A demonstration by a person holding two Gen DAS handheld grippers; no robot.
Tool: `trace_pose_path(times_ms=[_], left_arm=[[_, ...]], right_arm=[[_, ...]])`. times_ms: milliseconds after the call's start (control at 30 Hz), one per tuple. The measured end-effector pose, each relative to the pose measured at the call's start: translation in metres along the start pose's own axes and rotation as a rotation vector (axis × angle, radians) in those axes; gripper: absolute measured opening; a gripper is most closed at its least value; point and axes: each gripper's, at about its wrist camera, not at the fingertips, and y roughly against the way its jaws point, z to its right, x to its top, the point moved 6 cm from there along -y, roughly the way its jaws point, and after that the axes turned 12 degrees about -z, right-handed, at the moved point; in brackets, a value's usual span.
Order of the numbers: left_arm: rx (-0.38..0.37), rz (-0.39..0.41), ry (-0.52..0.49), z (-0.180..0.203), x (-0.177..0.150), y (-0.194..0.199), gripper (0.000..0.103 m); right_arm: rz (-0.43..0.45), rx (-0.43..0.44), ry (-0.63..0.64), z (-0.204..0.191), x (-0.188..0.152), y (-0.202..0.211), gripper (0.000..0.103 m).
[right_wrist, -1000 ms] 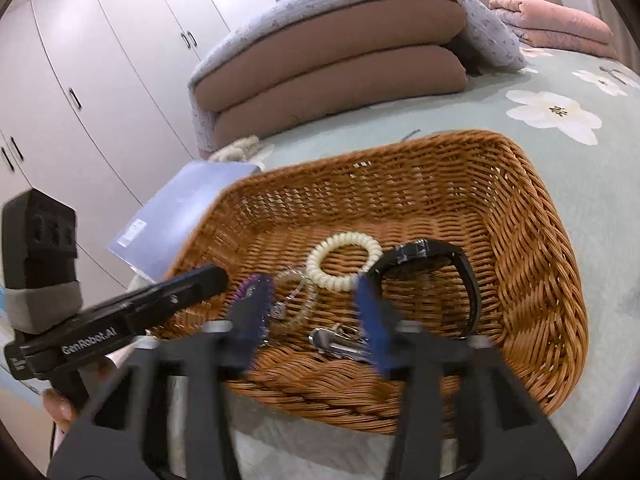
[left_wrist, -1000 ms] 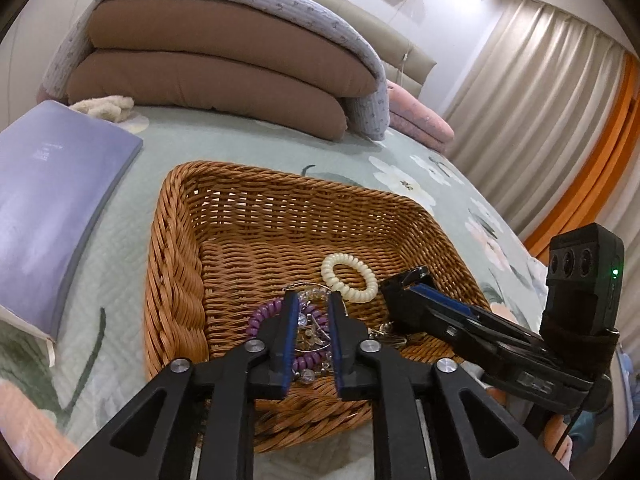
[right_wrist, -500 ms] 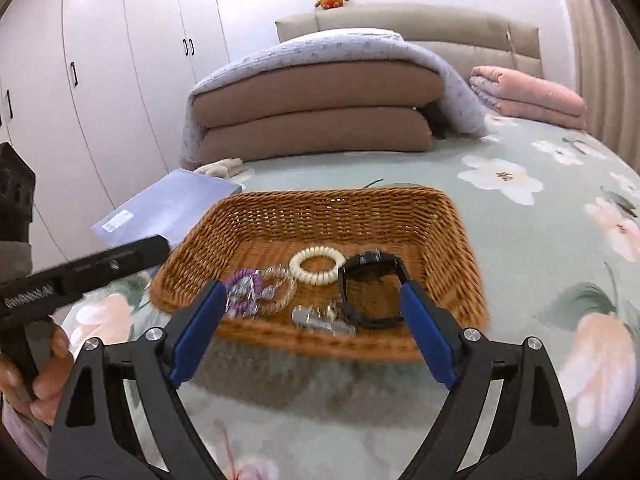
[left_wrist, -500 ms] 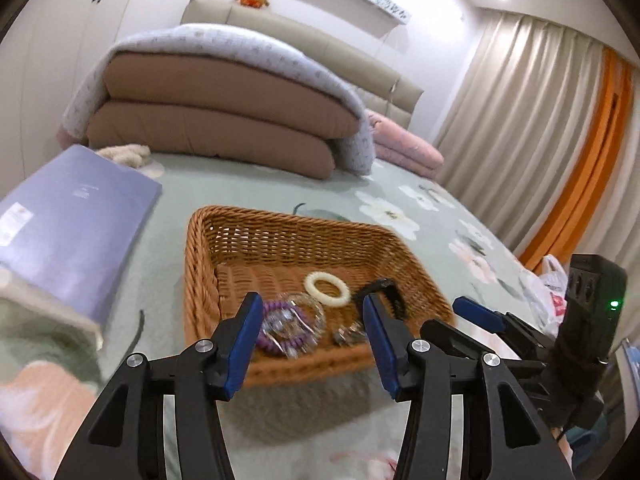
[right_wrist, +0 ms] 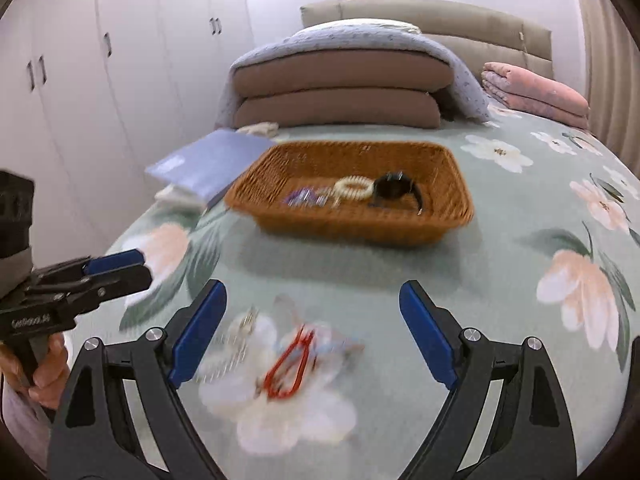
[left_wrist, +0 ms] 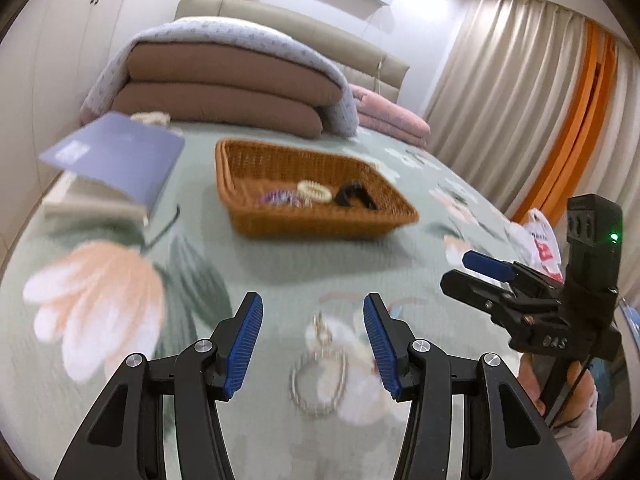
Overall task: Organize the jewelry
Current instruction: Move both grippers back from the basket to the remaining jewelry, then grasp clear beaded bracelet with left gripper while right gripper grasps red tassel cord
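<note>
Both grippers, left (left_wrist: 313,338) and right (right_wrist: 313,330), now back from woven wicker basket (left_wrist: 320,222), jaws apart, over near silver chain bracelet (left_wrist: 318,382).

Little can be read. In the left wrist view the right gripper (left_wrist: 486,276) carries raised letters on its black body that look like "DAS" (blurred). In the right wrist view the left gripper (right_wrist: 116,266) bears pale lettering beginning "Gen"; the rest is smeared. The label on the purple book (left_wrist: 120,158) is illegible.
</note>
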Motion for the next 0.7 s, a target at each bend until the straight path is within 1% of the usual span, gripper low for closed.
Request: trace_pose_path(times_ms=[100,167,267,367,400,433,467,567,700], left_arm=[[-0.011,-0.009,0.023,-0.005,-0.016,-0.010,0.054],[-0.006,-0.028,0.039,-0.008,-0.028,-0.022,0.054],[0.031,-0.087,0.020,-0.007,-0.038,-0.037,0.054],[0.037,-0.073,-0.014,0.000,-0.037,-0.034,0.054],[0.040,-0.077,-0.021,0.001,-0.038,-0.034,0.054],[0.041,-0.084,-0.024,0.002,-0.039,-0.035,0.054],[0.044,-0.100,-0.028,0.002,-0.041,-0.038,0.054],[0.066,-0.131,-0.032,0.003,-0.043,-0.045,0.054],[0.079,-0.146,-0.049,0.005,-0.046,-0.049,0.054]], right_arm=[[-0.003,-0.021,-0.001,-0.007,-0.024,-0.007,0.088],[-0.025,-0.032,-0.011,-0.009,-0.039,-0.020,0.088],[-0.101,-0.035,-0.001,-0.013,-0.055,-0.041,0.087],[-0.129,-0.040,-0.015,-0.012,-0.060,-0.051,0.085],[-0.137,-0.036,-0.019,-0.011,-0.059,-0.054,0.076],[-0.150,-0.030,-0.023,-0.011,-0.058,-0.057,0.063],[-0.169,-0.017,-0.024,-0.011,-0.060,-0.061,0.060],[-0.196,-0.004,-0.021,-0.014,-0.063,-0.070,0.059],[-0.187,-0.005,-0.016,-0.019,-0.054,-0.074,0.058]])
